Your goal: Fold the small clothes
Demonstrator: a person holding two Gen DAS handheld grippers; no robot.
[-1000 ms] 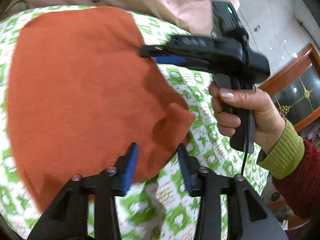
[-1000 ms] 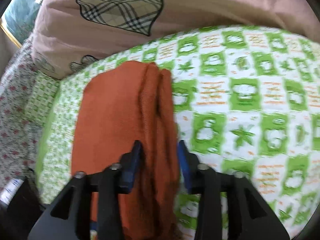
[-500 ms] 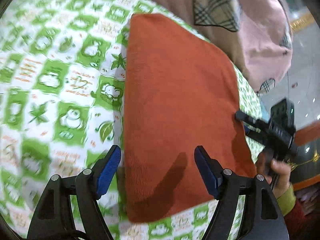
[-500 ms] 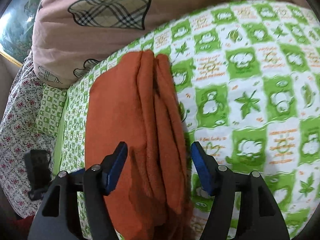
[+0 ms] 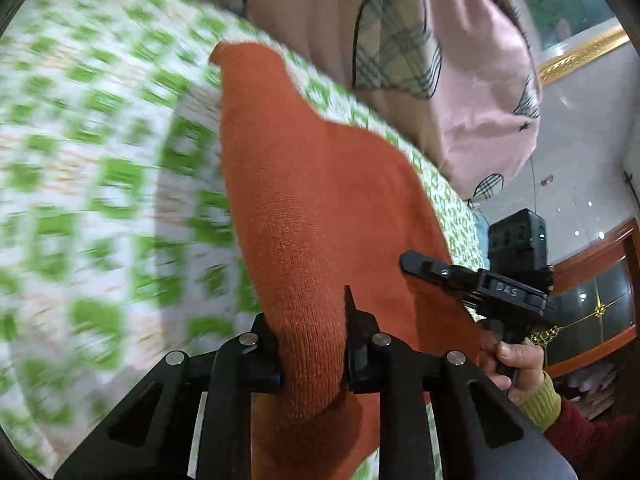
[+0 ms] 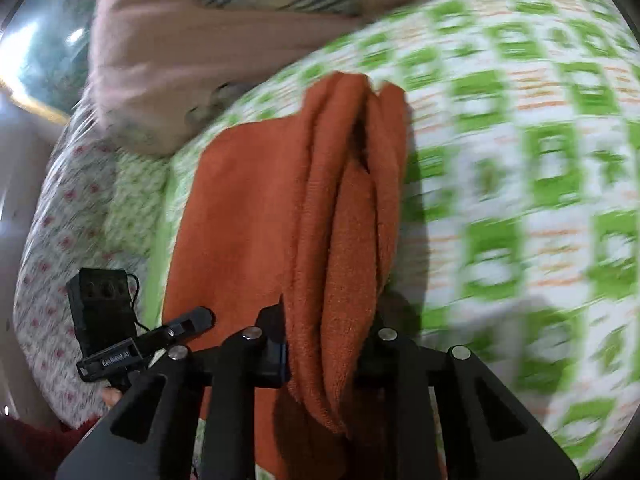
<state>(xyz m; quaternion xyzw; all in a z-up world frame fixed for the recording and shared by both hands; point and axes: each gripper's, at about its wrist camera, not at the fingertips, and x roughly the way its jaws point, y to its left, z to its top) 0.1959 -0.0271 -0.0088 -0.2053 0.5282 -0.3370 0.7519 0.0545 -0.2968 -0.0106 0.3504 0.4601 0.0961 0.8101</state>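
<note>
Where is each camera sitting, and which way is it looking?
Left wrist: on the left gripper, looking down its fingers at the orange cloth its closing jaws pinch; the person's hand with the right gripper shows.
Right wrist: on the right gripper, looking at the cloth's bunched edge between its closing jaws; the left gripper shows lower left.
Shared: cloth, green patterned sheet, pink blanket.

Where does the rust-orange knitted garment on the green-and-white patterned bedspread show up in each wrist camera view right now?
Left wrist view: the rust-orange knitted garment runs from upper centre down to the bottom, its near fold between the closing left gripper.
Right wrist view: the garment fills the centre, its bunched right edge between the closing right gripper.
Shared landmark: the pink cushion with plaid hearts, beyond the garment in both views.
</note>
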